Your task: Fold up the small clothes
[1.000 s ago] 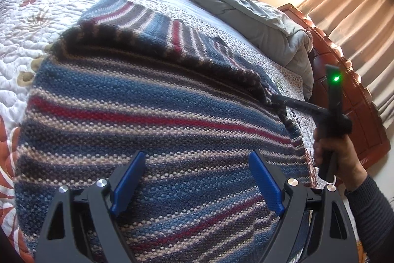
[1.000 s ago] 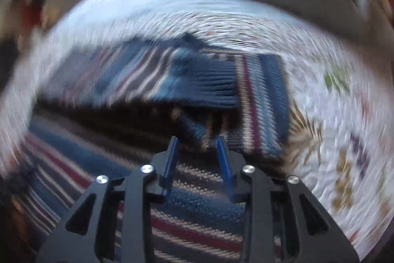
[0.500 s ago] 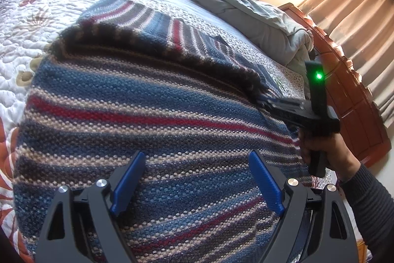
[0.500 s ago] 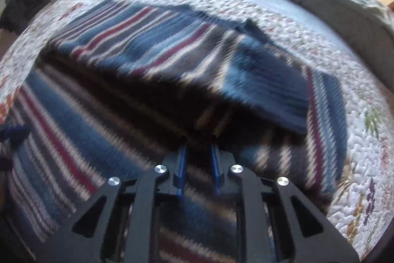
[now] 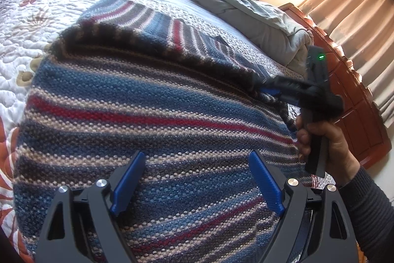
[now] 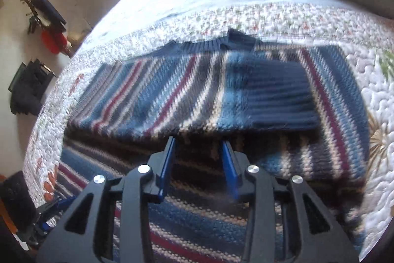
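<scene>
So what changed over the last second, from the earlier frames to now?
The right gripper has just been opening: its jaws, nearly shut at the fold edge of the striped sweater half a second ago, now stand apart above the knit with nothing pinched. It also shifted along that edge. The left gripper stayed wide open over the sweater, unmoved.

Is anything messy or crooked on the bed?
A little. The striped sweater has its sleeve folded across the body at a slant, not square with the edges. The grey comforter is bunched in a heap at the head of the bed. Nothing looks torn or spilled.
</scene>
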Motion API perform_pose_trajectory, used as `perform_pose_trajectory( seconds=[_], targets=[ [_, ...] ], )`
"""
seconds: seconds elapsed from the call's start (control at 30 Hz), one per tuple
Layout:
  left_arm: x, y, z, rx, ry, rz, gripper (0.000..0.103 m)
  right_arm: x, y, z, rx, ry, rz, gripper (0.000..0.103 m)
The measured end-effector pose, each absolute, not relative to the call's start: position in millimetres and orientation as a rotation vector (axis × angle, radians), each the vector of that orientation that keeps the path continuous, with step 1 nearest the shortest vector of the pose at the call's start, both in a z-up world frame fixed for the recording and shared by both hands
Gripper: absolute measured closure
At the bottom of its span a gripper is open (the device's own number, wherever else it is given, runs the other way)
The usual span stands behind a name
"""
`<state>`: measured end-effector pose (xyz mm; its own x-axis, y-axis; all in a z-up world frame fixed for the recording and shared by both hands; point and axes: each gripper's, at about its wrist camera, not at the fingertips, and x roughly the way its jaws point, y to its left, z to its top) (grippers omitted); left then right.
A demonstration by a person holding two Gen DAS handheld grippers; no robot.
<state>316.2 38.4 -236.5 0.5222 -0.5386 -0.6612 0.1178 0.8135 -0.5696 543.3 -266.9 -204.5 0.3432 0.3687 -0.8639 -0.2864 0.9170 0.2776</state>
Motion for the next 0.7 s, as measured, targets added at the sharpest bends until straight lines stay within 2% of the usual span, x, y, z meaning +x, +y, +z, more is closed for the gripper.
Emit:
perform_pose_trajectory(
  seconds=[0.1, 0.17, 0.3, 0.4, 0.5, 0.57, 0.6, 0.63, 0.67, 0.7],
  targets=[
    [316.4, 37.5, -236.1, -0.491, 0.948, -0.416, 0.016, 538.1, -268.3, -204.0, 0.116, 1.171, 0.458, 0.065],
    [317.0, 39.4, -235.8, -0.505, 0.950, -0.420, 0.016, 535.1, -290.8, -191.6, 0.285, 1.153, 0.459, 0.065],
    [318.0, 40.8, -236.2, -0.508, 0.950, -0.418, 0.016, 542.1, -361.7, -187.7, 0.715, 1.091, 0.265, 0.049],
    [317.0, 39.1, -236.1, -0.497, 0.946, -0.415, 0.016, 549.7, -388.7, -211.3, 0.958, 1.135, 0.184, 0.049],
    [316.9, 39.3, -236.2, -0.504, 0.947, -0.416, 0.016, 556.6, -389.1, -218.3, 1.004, 1.129, 0.170, 0.050],
    [316.5, 39.6, -236.6, -0.506, 0.946, -0.417, 0.016, 563.0, -386.1, -220.5, 1.000, 1.119, 0.167, 0.054],
    [316.2, 39.1, -236.6, -0.502, 0.946, -0.417, 0.016, 565.6, -385.5, -221.8, 0.990, 1.117, 0.162, 0.064],
    [316.0, 38.5, -236.5, -0.496, 0.946, -0.416, 0.016, 570.4, -384.6, -221.7, 0.967, 1.121, 0.153, 0.082],
    [316.0, 38.3, -236.6, -0.495, 0.946, -0.416, 0.016, 573.1, -382.0, -219.0, 0.938, 1.115, 0.146, 0.093],
    [315.8, 38.0, -236.6, -0.495, 0.946, -0.416, 0.016, 575.3, -376.6, -208.5, 0.885, 1.083, 0.149, 0.095]
  ],
)
